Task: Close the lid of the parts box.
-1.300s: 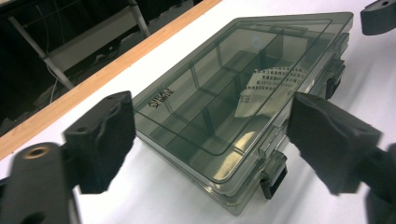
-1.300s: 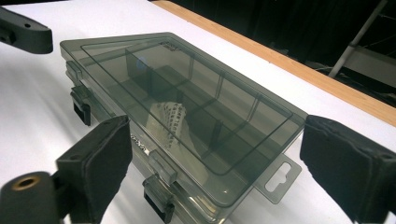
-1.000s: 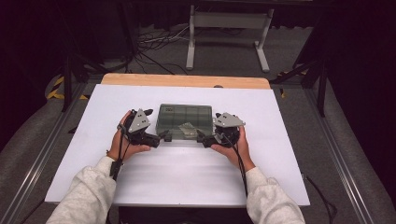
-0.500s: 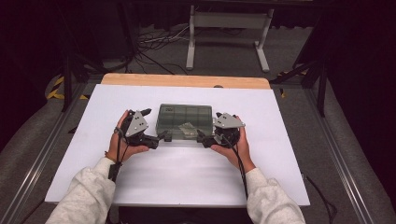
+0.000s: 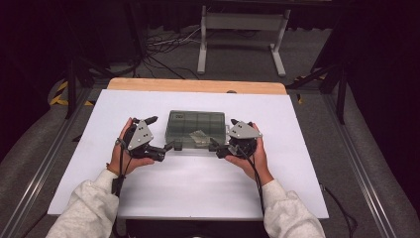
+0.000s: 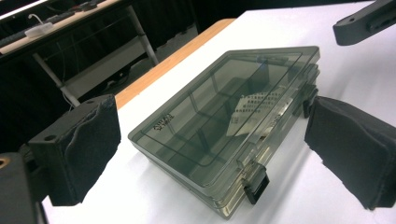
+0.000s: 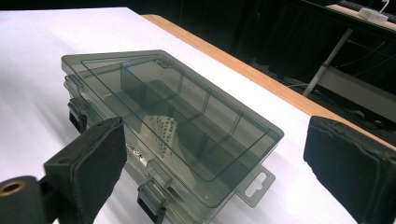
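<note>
We find the box [image 5: 196,130], smoky clear plastic with its lid down, lying at centre frame on the white table [image 5: 297,188]. The left gripper [image 5: 166,150] sits at its lower left corner, the right gripper [image 5: 214,145] at its lower right; both have jaws spread, gripping nothing.

Left gripper [image 5: 171,146]: drawn slightly back from the box [image 5: 195,130], jaws now clear of its corner. Right gripper [image 5: 214,144]: shifted marginally; jaws spread.
</note>
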Demonstrator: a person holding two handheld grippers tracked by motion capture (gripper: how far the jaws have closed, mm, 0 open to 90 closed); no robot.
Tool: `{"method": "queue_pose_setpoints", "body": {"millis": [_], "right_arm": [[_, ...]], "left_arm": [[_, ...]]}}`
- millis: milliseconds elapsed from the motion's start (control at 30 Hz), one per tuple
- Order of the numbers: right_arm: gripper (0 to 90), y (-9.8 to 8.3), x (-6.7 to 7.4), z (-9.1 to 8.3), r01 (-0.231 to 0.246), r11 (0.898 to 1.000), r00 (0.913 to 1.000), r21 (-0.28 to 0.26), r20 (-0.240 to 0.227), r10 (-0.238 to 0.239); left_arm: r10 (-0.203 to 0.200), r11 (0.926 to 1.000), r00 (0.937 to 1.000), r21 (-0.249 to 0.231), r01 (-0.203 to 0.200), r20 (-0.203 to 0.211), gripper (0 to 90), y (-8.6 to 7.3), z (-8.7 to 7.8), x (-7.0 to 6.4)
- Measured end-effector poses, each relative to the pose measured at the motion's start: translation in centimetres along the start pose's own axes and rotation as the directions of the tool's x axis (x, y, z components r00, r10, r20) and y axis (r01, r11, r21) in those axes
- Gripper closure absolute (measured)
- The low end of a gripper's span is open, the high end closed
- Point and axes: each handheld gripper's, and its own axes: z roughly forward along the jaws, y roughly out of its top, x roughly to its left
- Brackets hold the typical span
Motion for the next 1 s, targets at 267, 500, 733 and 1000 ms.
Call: {"method": "queue_pose_setpoints", "body": {"millis": [267,500,733,1000], "right_arm": [[6.9,0.1,0.0,-0.6,0.006,1.000,1.0000,-0.003,0.006,-0.006],[6.9,0.1,0.1,-1.0,0.014,1.000,0.9999,-0.002,0.010,-0.014],[6.9,-0.1,0.0,-1.7,0.018,1.000,0.9997,-0.002,0.017,-0.018],[6.9,-0.3,0.0,-2.2,0.022,1.000,0.9996,0.004,0.016,-0.022]], "left_arm": [[0.005,0.9999,1.0000,-0.011,-0.005,-0.004,4.1,-0.1,-0.7,-0.1],[0.005,0.9998,1.0000,-0.021,-0.005,-0.005,4.1,-0.1,-1.4,-0.2],[0.006,0.9998,1.0000,-0.019,-0.006,-0.007,4.0,-0.3,-2.1,-0.2],[0.016,0.9998,0.9998,-0.009,-0.016,-0.015,4.0,-0.7,-2.7,-0.2]]}}
